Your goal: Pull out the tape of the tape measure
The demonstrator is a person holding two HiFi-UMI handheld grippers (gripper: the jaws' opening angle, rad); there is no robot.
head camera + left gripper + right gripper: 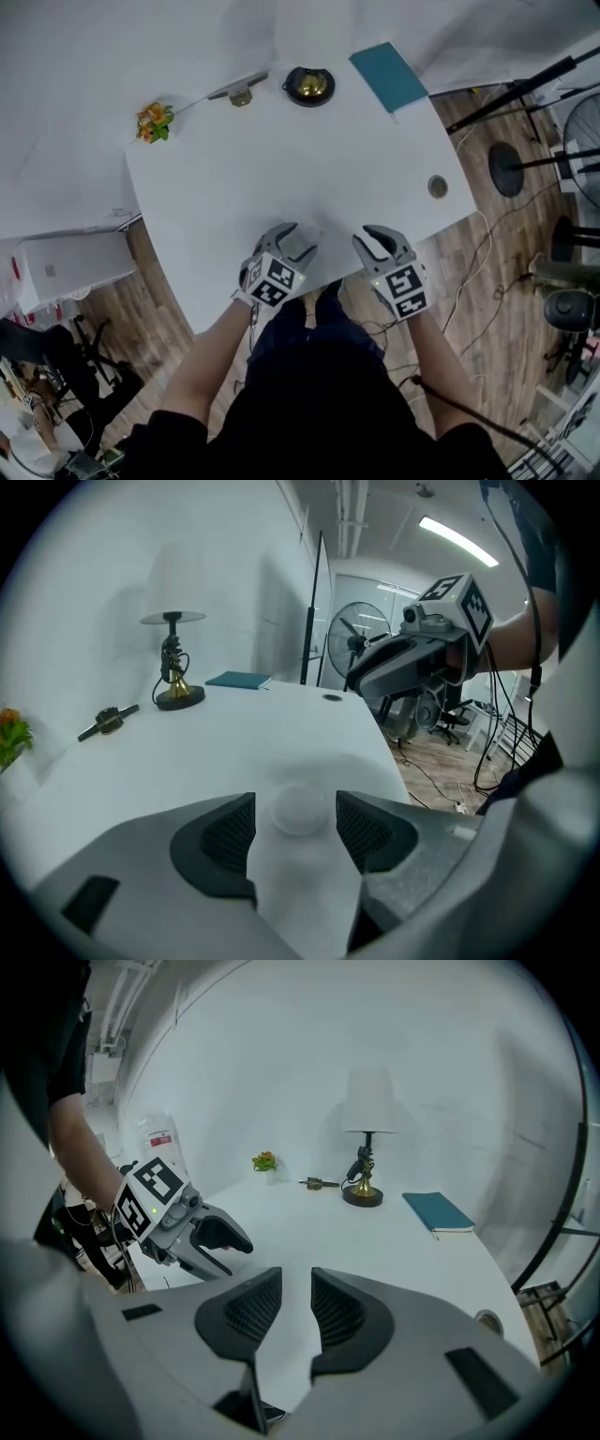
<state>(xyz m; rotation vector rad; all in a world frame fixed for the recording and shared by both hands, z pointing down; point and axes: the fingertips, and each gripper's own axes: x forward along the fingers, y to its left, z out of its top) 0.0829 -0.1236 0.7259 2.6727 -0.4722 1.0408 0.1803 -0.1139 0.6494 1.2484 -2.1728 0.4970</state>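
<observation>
A small round white disc (298,810), seemingly the tape measure, lies flat on the white table (281,178) near its front edge. My left gripper (295,829) is open, and the disc lies just ahead between its two pads without touching either. White on white, the disc is hard to make out in the head view. There my left gripper (298,239) and right gripper (372,239) sit side by side over the near edge. My right gripper (296,1312) has a narrow gap between its pads and nothing in it. No tape shows outside the case.
A lamp with a brass base (309,85), a teal book (388,77), a small metal object (241,93) and orange flowers (154,122) line the far edge. A cable hole (438,186) is at the right. Fans and stands (511,169) crowd the floor on the right.
</observation>
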